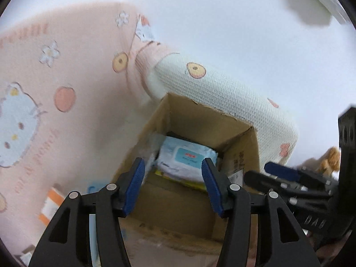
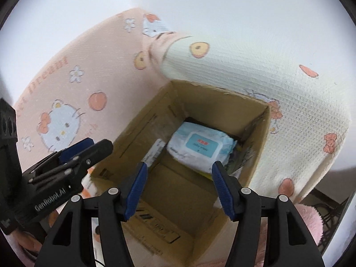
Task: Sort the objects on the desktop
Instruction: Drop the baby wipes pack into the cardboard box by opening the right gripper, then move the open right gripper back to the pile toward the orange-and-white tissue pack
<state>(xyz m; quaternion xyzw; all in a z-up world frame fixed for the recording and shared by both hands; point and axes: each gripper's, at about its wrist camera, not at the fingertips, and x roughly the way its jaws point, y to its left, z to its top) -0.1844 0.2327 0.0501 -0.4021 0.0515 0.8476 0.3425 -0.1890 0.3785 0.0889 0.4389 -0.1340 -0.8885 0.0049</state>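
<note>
Pink cartoon-print blanket (image 2: 73, 84) and cream waffle cover (image 2: 278, 84) crowd an open cardboard box (image 2: 142, 120).

Inside the box, a wet-wipes pack (image 2: 200, 149) lies on other items against the far wall. Both left gripper (image 1: 173, 184) and right gripper (image 2: 180, 189) hover above, fingers spread, holding nothing.

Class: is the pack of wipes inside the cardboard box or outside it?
Inside. The wipes pack lies within the cardboard box's walls, at its far end.

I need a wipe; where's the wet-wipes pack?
In both wrist views the wet-wipes pack lies inside the cardboard box, at its far end, ahead of both open grippers.
</note>
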